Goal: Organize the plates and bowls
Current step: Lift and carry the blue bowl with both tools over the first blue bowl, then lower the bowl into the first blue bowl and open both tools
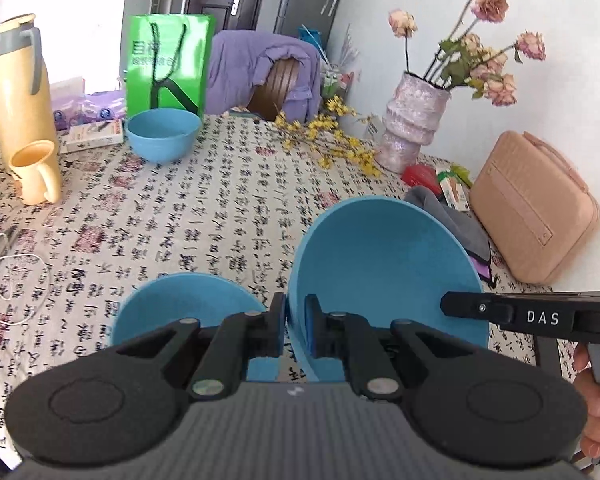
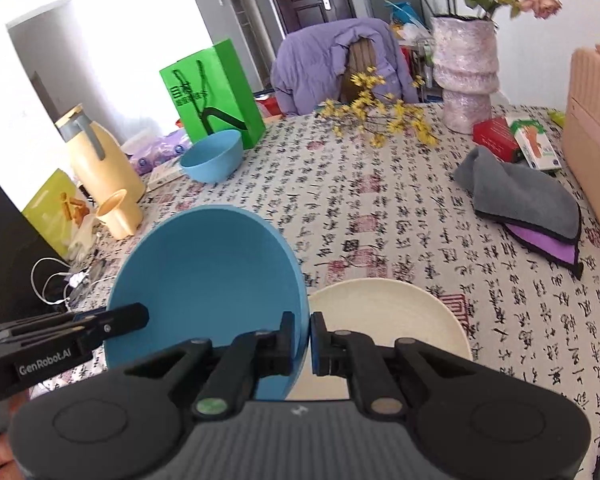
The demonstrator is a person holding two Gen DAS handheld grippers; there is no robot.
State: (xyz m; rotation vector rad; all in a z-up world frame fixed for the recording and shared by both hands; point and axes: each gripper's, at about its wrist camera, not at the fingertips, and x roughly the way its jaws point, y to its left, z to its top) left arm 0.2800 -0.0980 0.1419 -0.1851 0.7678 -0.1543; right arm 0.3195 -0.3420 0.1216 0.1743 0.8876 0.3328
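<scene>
A large blue bowl (image 1: 384, 264) hangs tilted above the table, held from both sides. My left gripper (image 1: 296, 328) is shut on its left rim. My right gripper (image 2: 305, 336) is shut on the opposite rim of the same bowl (image 2: 204, 276). Each gripper shows side-on in the other's view: the right one (image 1: 446, 304) and the left one (image 2: 138, 316). A smaller blue bowl (image 1: 180, 308) sits on the cloth below my left gripper. A third blue bowl (image 1: 162, 136) (image 2: 212, 156) stands far back by the green bag. A cream plate (image 2: 388, 320) lies under my right gripper.
A yellow jug (image 1: 16, 92) and cup (image 1: 34, 170) stand at the left, with white cables (image 1: 16, 292) nearby. A green bag (image 1: 166, 68), a vase of dried flowers (image 1: 414, 124), yellow sprigs (image 1: 328, 136), a pink case (image 1: 536, 208) and folded cloths (image 2: 520, 196) line the back and right.
</scene>
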